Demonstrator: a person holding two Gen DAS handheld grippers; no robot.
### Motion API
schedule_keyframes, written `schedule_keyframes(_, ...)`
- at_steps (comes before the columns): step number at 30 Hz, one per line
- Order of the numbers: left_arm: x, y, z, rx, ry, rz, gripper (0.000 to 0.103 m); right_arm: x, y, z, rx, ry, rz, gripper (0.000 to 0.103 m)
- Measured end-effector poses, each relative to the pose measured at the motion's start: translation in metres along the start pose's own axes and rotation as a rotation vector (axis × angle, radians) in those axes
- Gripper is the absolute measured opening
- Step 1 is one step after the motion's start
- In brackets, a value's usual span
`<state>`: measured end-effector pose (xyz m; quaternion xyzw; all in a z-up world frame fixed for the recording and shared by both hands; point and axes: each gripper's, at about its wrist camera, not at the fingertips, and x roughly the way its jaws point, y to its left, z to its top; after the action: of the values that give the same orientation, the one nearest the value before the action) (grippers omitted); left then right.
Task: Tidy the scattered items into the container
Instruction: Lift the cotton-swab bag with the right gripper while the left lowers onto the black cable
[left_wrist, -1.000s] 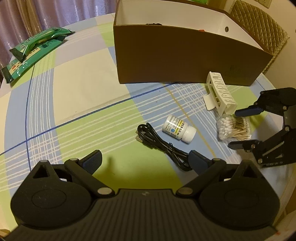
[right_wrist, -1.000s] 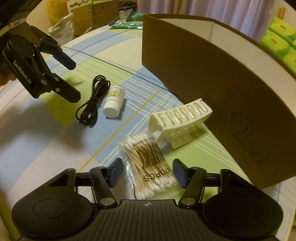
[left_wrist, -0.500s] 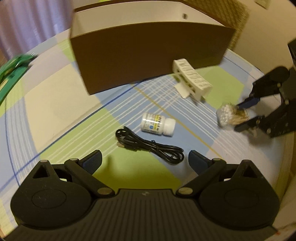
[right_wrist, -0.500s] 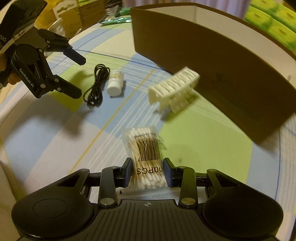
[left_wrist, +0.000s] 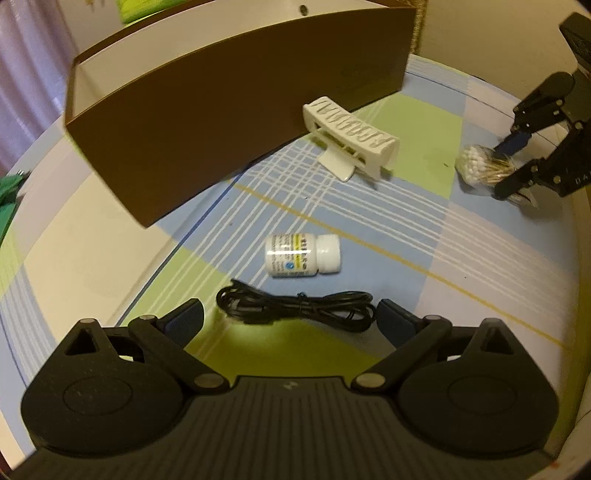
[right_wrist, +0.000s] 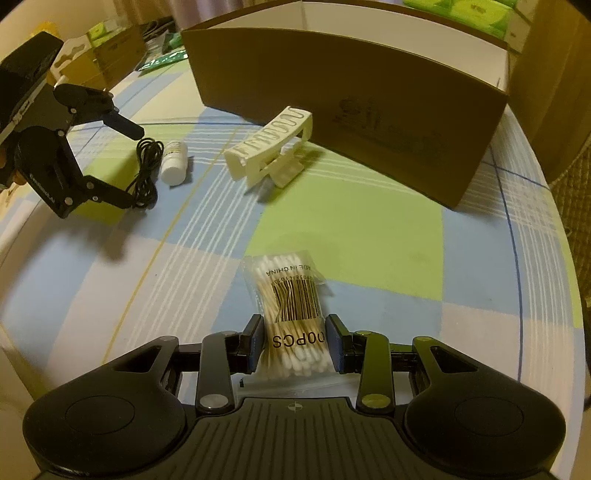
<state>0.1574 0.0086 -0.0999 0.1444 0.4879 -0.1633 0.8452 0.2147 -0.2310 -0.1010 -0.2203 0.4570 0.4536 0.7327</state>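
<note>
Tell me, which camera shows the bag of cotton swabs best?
The right wrist view: the bag of cotton swabs fills the centre, barcode readable, clamped in the right gripper. The left wrist view shows it small and blurred at the far right edge.

Both wrist views look low across the table (left_wrist: 480, 258) toward the box (right_wrist: 369, 122), sharing its clutter

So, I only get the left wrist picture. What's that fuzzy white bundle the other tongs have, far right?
Observer: A clear bag of cotton swabs. The right tongs pinch it from both sides.
Visitor: Any writing on it?
Observer: Yes, a black barcode is printed across the middle.
Visitor: And the brown box looks plain to me. Is it?
Observer: Not quite. From the right wrist view, the brown box has a faint dark print on its wall, too dim to read.
</note>
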Motion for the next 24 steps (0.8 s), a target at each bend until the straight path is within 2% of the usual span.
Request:
schedule_keyframes(9, 0.014, 0.000, 0.003, 0.013, 0.007, -0.025, 0.098, 0.000, -0.001, 0.000, 0.012, -0.006, -0.007, 0.033)
schedule_keyframes(16, 0.016, 0.001, -0.001, -0.007, -0.021, -0.034, 0.097, 0.001, 0.001, 0.001, 0.001, -0.004, -0.012, 0.033)
schedule_keyframes(24, 0.013, 0.000, -0.001, -0.040, -0.004, -0.018, 0.096, 0.002, 0.005, -0.001, -0.001, -0.007, -0.026, 0.033)
